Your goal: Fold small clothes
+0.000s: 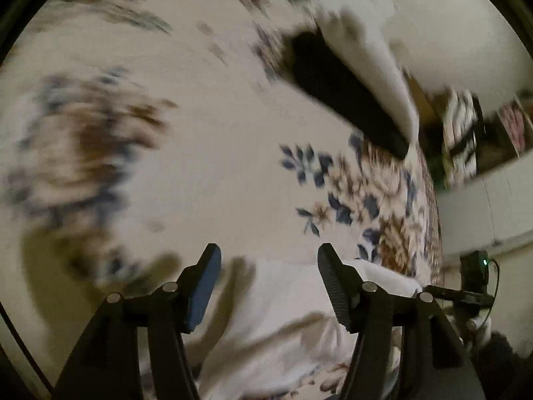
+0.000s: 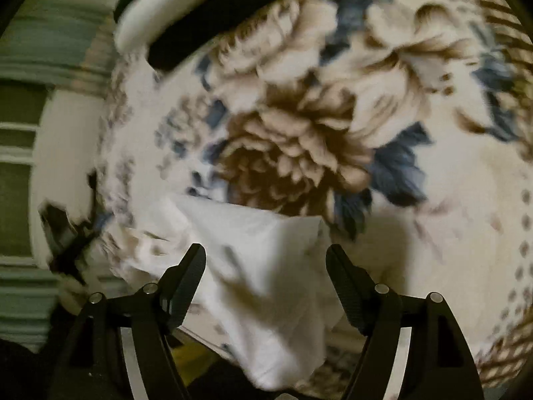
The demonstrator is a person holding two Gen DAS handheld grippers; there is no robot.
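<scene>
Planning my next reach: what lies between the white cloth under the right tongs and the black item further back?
Only the flowered bedspread, bare of other things, lies between the white cloth and the black item; the right wrist view shows it.

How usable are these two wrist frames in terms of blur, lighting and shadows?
Left wrist view: heavy motion smear across the floral bedspread, sharper only around the blue leaves at right; the left gripper stays crisp, jaws apart. Right wrist view: moderate blur, big flower still readable; the white cloth carries dark shadows under the open right gripper. Both are dim, warm-lit, with fisheye bending and black corners.
</scene>
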